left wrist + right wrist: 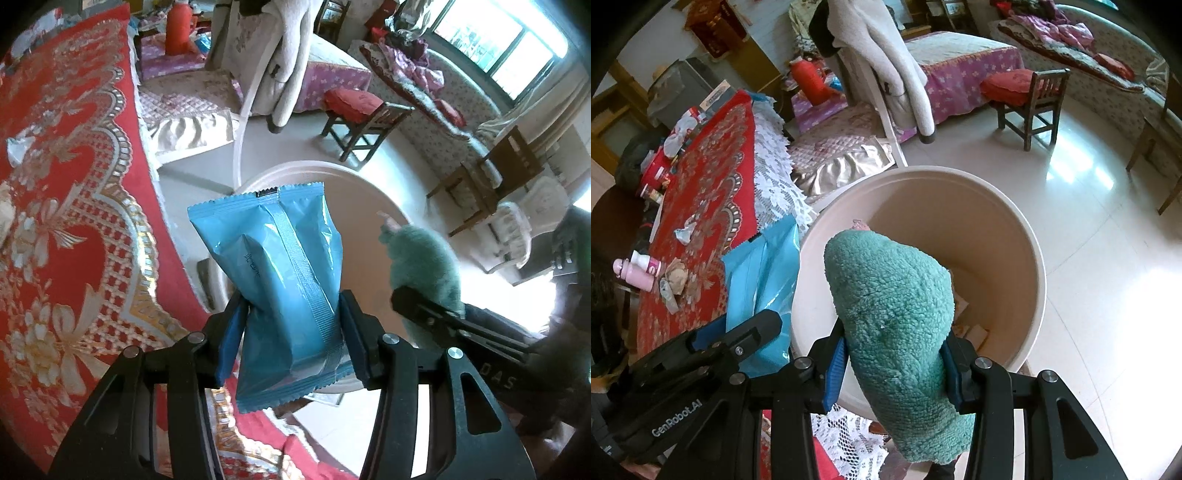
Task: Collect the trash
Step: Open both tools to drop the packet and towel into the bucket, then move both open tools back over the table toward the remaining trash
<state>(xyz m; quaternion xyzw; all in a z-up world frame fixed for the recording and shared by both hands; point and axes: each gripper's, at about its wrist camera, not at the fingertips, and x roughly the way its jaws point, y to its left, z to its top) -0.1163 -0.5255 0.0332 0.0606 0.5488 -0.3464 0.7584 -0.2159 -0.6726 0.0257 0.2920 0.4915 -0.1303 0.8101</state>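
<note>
Both clamped: left gripper [291,325] grips blue packet [280,280], right gripper [892,363] teal cloth [894,314], hiding bin [1030,295] contents.

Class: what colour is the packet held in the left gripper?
Light blue packet; the left wrist view shows it best.

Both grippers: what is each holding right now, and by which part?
Left gripper pinches the blue packet across its lower half. Right gripper clamps the green fuzzy cloth around its middle, above the bin.
</note>
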